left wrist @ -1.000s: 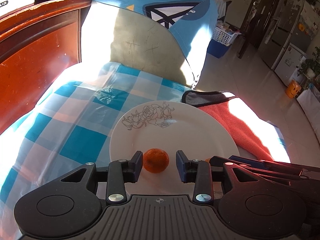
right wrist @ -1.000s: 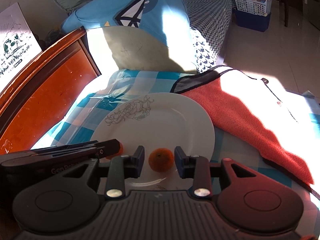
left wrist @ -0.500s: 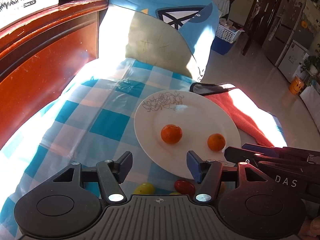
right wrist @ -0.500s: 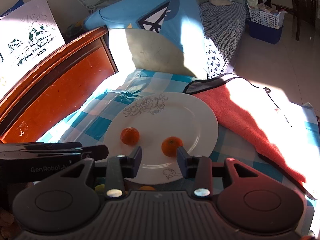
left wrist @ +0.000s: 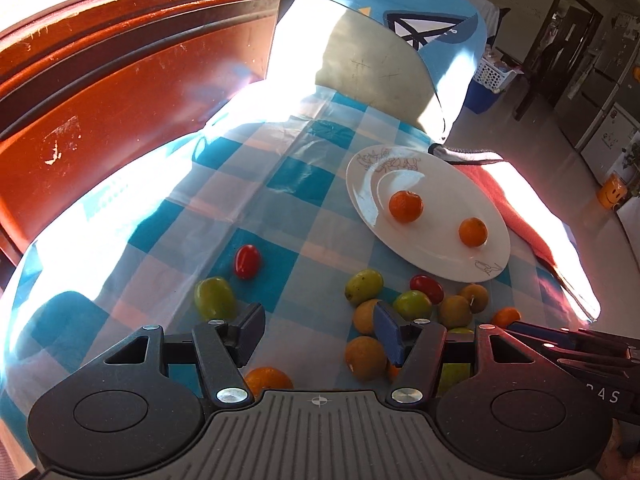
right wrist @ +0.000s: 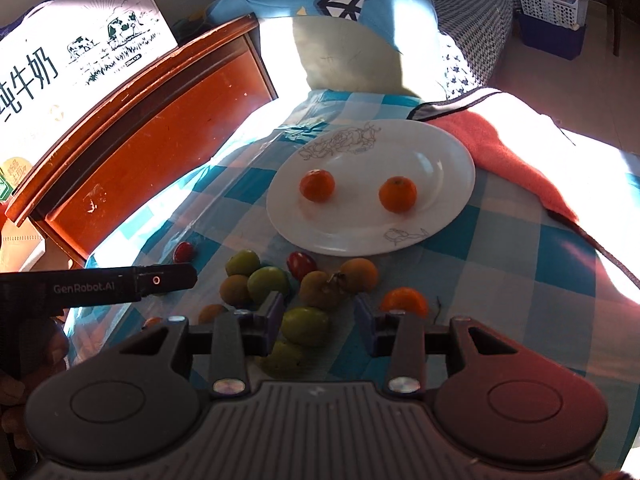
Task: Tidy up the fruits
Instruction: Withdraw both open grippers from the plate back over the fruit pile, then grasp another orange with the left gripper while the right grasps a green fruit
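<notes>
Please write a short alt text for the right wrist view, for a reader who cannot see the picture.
A white plate on a blue checked tablecloth holds two small oranges, set apart. Nearer the camera, loose green, brown, red and orange fruits lie on the cloth, and the right gripper hangs open above them, holding nothing. The left gripper reaches in from the left edge.

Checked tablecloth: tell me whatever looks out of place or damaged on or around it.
Most of the fruit lies loose on the checked tablecloth instead of on the white plate, which holds only two small oranges. One red cherry tomato sits apart from the pile. The wooden headboard has chipped, scuffed varnish.
</notes>
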The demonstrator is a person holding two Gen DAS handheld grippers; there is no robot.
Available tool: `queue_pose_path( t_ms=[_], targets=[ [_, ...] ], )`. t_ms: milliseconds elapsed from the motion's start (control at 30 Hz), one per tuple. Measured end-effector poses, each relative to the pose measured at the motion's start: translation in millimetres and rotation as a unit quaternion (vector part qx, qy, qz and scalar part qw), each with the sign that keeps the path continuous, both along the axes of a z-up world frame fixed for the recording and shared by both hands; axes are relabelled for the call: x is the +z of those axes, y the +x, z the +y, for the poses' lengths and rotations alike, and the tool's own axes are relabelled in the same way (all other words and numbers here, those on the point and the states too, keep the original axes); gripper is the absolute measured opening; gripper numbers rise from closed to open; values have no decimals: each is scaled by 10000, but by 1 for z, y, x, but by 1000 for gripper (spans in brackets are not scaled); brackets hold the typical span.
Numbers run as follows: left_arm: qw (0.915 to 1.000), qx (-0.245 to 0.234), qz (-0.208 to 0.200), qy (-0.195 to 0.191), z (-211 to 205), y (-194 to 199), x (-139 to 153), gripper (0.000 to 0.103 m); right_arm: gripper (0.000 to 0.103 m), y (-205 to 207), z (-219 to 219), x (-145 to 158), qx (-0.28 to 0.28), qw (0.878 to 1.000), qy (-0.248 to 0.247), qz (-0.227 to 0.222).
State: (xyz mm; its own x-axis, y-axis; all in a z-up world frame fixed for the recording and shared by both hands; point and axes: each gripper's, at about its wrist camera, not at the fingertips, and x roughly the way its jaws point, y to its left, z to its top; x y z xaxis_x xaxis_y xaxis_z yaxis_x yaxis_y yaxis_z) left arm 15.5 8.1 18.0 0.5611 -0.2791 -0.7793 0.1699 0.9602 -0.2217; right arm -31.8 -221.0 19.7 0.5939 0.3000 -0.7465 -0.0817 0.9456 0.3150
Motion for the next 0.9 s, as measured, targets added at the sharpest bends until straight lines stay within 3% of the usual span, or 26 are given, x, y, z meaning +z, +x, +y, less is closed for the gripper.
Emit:
queue_pose_path(
  t_ms=[533, 900],
  targets=[
    [9985, 107, 378, 379, 14, -27, -24, 59, 46, -19, 26, -18, 249, 9991, -137, 326],
    [9962, -5, 337, 807, 3, -29, -28, 60, 48, -13, 39, -21, 276, 9988, -267, 318]
  ],
)
